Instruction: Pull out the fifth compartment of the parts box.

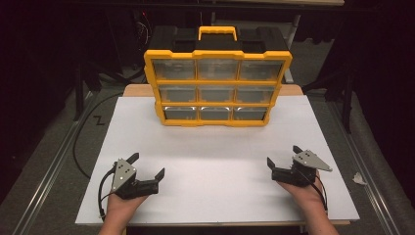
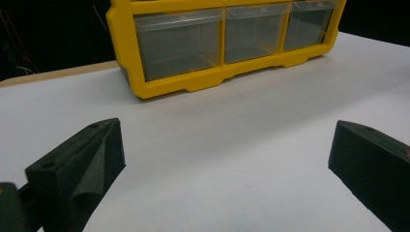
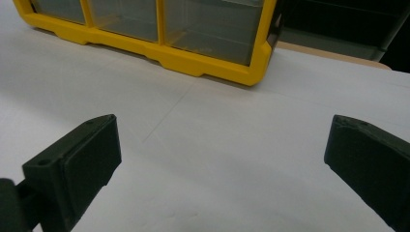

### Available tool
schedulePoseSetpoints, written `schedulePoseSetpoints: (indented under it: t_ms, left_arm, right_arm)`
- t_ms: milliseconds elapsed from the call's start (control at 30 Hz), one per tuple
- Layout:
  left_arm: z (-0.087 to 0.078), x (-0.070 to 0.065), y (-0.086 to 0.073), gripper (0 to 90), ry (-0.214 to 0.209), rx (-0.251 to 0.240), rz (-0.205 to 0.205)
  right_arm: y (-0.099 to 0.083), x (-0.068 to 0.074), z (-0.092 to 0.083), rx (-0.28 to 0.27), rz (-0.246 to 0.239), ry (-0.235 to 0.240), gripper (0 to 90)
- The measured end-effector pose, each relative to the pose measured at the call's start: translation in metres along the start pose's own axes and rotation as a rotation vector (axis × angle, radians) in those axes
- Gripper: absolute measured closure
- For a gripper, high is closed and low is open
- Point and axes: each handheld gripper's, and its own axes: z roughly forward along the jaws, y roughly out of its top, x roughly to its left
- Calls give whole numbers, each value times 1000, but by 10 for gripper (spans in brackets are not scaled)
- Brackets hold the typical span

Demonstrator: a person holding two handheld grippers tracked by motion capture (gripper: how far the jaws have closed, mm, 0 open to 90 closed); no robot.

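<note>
We see the left claw (image 1: 148, 165) and right claw (image 1: 283, 155) released, both empty, near the yellow organizer (image 1: 217, 88) on the counter (image 1: 210, 147).

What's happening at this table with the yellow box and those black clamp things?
A person sits at a white table holding a pair of tongs in each hand. The left tongs and the right tongs both rest near the table's front edge, jaws wide open and holding nothing. Farther back stands a yellow organizer with nine clear drawers, all pushed in. Neither pair touches it yet, so the work seems not to have begun.
</note>
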Motion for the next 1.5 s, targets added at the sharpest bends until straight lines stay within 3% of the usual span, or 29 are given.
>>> schedulePoseSetpoints:
  t_ms: [133,367,733,1000,1267,1467,1500]
  left_arm:
    - [0,1,0,2,8,-1,-2]
    - [0,3,-1,2,16,-3,-11]
    - [1,3,-1,2,11,3,-6]
    - [1,3,-1,2,14,4,-5]
    - [0,3,-1,2,14,-2,-2]
    - [-1,3,-1,2,9,-4,-4]
    - [-1,3,-1,2,9,-5,-6]
  right_arm:
    - [2,2,10,20,-25,1,8]
    - [8,3,29,26,-21,-4,7]
    - [17,-4,53,38,-20,-55,9]
    - [23,-5,69,51,-61,-79,9]
    - [25,-2,65,49,-96,-85,9]
    - [26,-1,61,57,-145,-101,9]
    - [25,-1,59,66,-172,-111,9]
